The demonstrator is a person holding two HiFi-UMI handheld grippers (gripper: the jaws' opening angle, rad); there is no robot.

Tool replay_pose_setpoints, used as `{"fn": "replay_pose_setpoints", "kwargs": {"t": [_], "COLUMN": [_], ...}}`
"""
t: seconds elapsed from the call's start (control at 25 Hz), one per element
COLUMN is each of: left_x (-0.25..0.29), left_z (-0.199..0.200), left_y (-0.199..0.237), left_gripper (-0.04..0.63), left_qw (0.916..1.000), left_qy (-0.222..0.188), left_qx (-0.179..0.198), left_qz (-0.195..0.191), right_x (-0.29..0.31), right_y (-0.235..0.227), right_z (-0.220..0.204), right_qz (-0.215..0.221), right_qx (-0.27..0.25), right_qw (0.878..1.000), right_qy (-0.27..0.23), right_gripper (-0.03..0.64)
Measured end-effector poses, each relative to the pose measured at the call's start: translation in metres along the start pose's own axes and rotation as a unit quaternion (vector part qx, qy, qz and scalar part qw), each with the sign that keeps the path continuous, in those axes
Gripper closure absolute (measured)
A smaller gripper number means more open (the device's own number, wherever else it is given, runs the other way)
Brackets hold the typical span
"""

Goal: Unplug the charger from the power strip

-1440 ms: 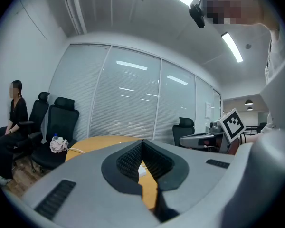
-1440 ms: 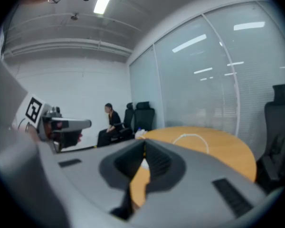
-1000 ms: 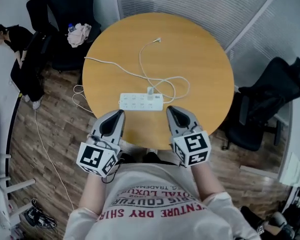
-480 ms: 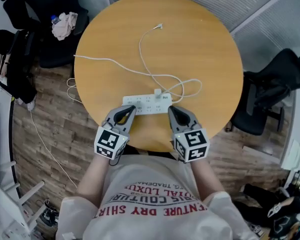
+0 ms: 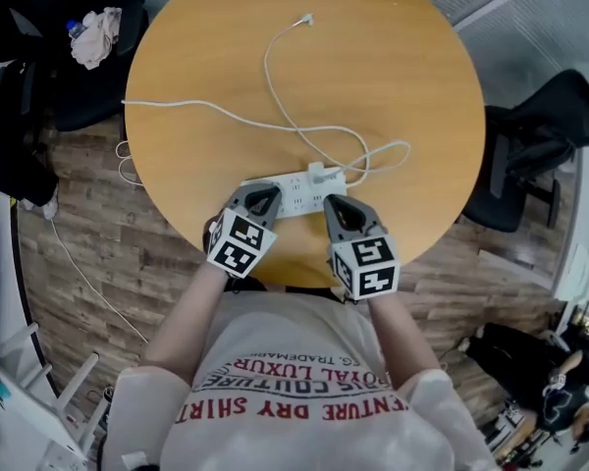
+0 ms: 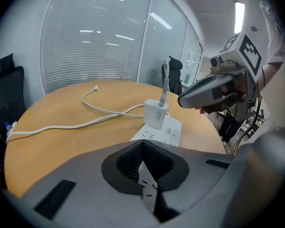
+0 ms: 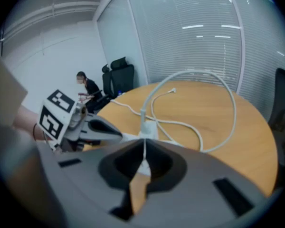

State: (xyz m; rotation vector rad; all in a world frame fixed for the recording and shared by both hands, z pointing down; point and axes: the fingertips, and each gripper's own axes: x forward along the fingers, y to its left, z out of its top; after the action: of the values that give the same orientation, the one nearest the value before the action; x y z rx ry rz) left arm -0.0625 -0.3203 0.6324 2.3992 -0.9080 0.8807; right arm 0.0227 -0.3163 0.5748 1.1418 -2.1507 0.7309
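A white power strip (image 5: 296,194) lies on the round wooden table (image 5: 402,86) near its front edge. A white charger (image 5: 323,176) stands plugged into the strip's right part, and its white cable (image 5: 275,116) loops away across the table. My left gripper (image 5: 263,198) is shut, its tip over the strip's left end. My right gripper (image 5: 335,205) is also shut and empty, just in front of the strip below the charger. In the left gripper view the charger (image 6: 156,113) stands upright on the strip (image 6: 168,133). In the right gripper view the charger (image 7: 147,129) sits straight ahead of the jaws.
The strip's own cord (image 5: 177,111) runs off the table's left edge to the wooden floor. Black office chairs stand at the right (image 5: 540,135) and back left (image 5: 39,57). A glass wall with blinds (image 6: 99,37) lies behind the table. A person (image 7: 85,87) sits far off.
Both grippers have come down and forward to the power strip. The left one now has its tip over the strip's left end. Both stay shut.
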Motion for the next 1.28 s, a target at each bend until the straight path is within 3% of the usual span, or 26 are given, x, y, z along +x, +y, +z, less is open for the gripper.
{"fn": "replay_pose_setpoints", "kwargs": {"t": [0.2, 0.28, 0.44, 0.84, 1.0, 1.28], "left_x": [0.01, 0.012, 0.012, 0.014, 0.013, 0.013], "left_z": [-0.006, -0.007, -0.009, -0.005, -0.007, -0.008], "left_y": [-0.002, -0.002, -0.002, -0.006, -0.004, -0.004], "left_gripper": [0.566, 0.566, 0.566, 0.566, 0.566, 0.566], "left_qw": [0.9993, 0.9991, 0.9995, 0.9993, 0.9994, 0.9994], "left_qy": [0.032, 0.04, 0.03, 0.023, 0.02, 0.017], "left_qx": [0.015, 0.017, 0.001, -0.007, -0.001, -0.001], "left_qz": [-0.009, -0.005, -0.013, -0.028, -0.027, -0.029], "right_x": [0.014, 0.02, 0.032, 0.063, 0.07, 0.067], "right_y": [-0.001, -0.002, -0.005, -0.015, -0.015, -0.012], "right_z": [-0.006, -0.008, -0.007, -0.007, -0.01, -0.012], "right_qz": [-0.016, -0.022, -0.046, -0.097, -0.109, -0.115], "right_qx": [0.005, 0.011, 0.024, 0.041, 0.052, 0.049], "right_qw": [0.999, 0.999, 0.997, 0.989, 0.986, 0.984], "right_qy": [0.027, 0.04, 0.054, 0.102, 0.112, 0.127], "right_gripper": [0.579, 0.441, 0.396, 0.394, 0.453, 0.46]}}
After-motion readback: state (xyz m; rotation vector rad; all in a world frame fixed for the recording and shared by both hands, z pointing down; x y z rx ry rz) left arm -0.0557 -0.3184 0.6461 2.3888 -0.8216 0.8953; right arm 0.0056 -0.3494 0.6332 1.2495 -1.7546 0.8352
